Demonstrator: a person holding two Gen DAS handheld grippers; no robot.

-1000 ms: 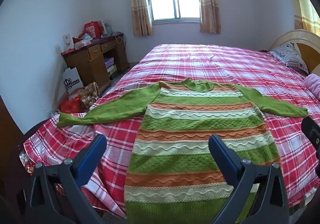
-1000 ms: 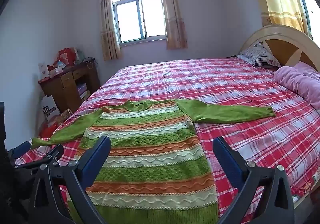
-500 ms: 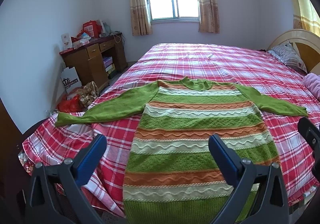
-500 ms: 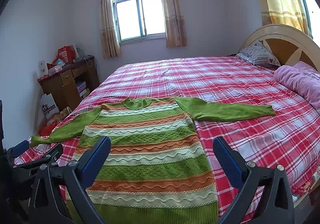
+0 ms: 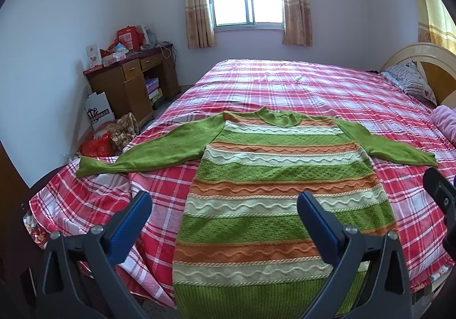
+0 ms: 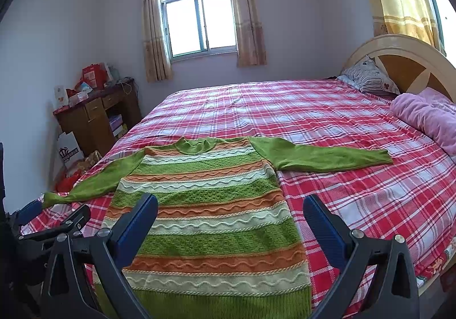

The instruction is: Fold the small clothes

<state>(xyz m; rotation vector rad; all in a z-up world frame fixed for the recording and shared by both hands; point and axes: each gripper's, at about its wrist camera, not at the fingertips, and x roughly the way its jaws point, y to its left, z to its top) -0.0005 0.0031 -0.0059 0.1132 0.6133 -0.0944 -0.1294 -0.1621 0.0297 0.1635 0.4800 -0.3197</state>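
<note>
Striped green, orange & cream sweater (image 5: 279, 199) lies flat on a red plaid bed (image 5: 327, 91), both sleeves spread out, hem at the near edge. Left gripper (image 5: 223, 219) & right gripper (image 6: 230, 222) hover above it, fingers spread wide, holding nothing. Risks: hem may slide off the edge if tugged; a shallow pinch could slip off the knit.

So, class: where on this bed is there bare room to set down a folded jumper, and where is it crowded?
Free: the wide plaid stretch of bed between the jumper and the window wall, and the patch right of the jumper, below its right sleeve. Crowded: the headboard end, with pillow and pink blanket.
</note>
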